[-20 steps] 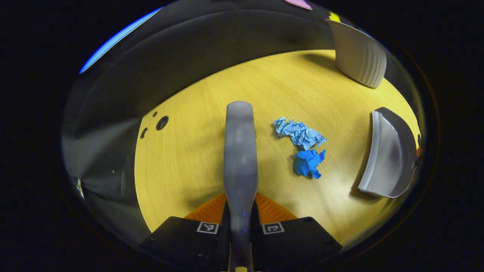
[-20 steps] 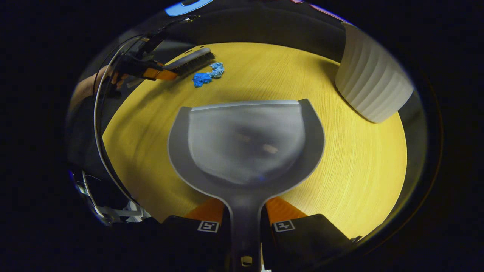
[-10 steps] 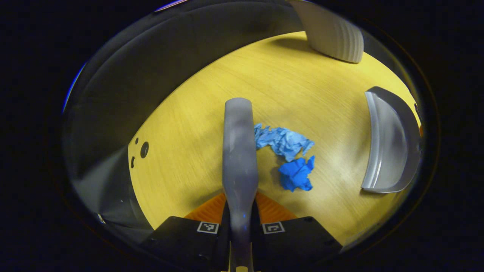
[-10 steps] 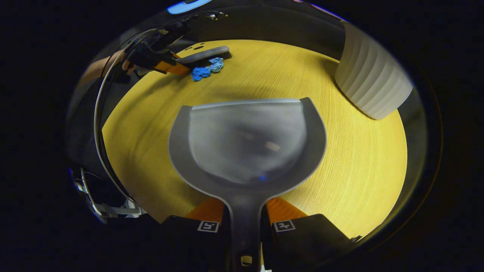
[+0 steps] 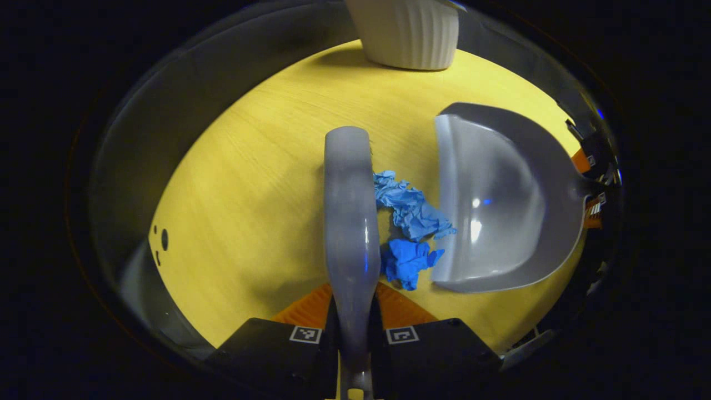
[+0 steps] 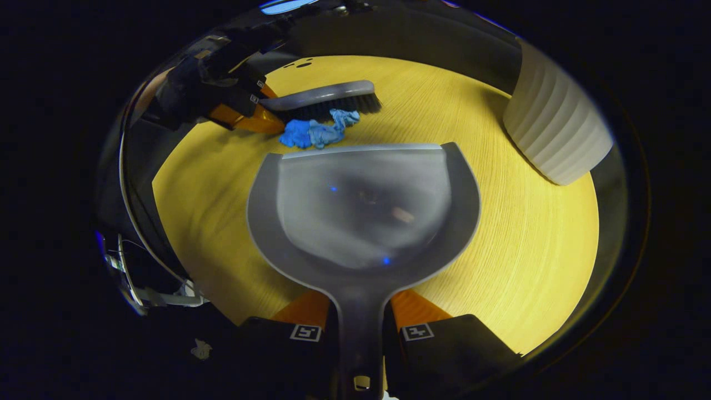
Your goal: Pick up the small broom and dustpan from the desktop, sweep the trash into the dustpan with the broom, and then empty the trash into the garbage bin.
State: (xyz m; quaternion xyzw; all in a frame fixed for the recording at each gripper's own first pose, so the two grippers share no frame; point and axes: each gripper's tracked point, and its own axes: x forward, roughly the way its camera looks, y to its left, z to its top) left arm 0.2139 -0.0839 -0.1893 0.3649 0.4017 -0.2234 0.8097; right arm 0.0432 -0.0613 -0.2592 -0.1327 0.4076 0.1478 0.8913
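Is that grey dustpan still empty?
Empty. The dustpan shows a bare inside; the blue paper scraps lie on the desk at its front edge.

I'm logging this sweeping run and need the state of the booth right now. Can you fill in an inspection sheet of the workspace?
Surface: yellow wood-grain desktop, small holes near one edge.
Job's things: broom beside two crumpled blue paper scraps; scraps lie at the dustpan lip, not yet inside; pan holds no trash. White ribbed garbage bin stands at the desktop's far edge.
Clutter: nothing seen.
Grippers: left gripper shut on the broom handle; right gripper shut on the dustpan handle.
Cables: thin cable curving behind the left gripper.
Surroundings: dark booth wall.
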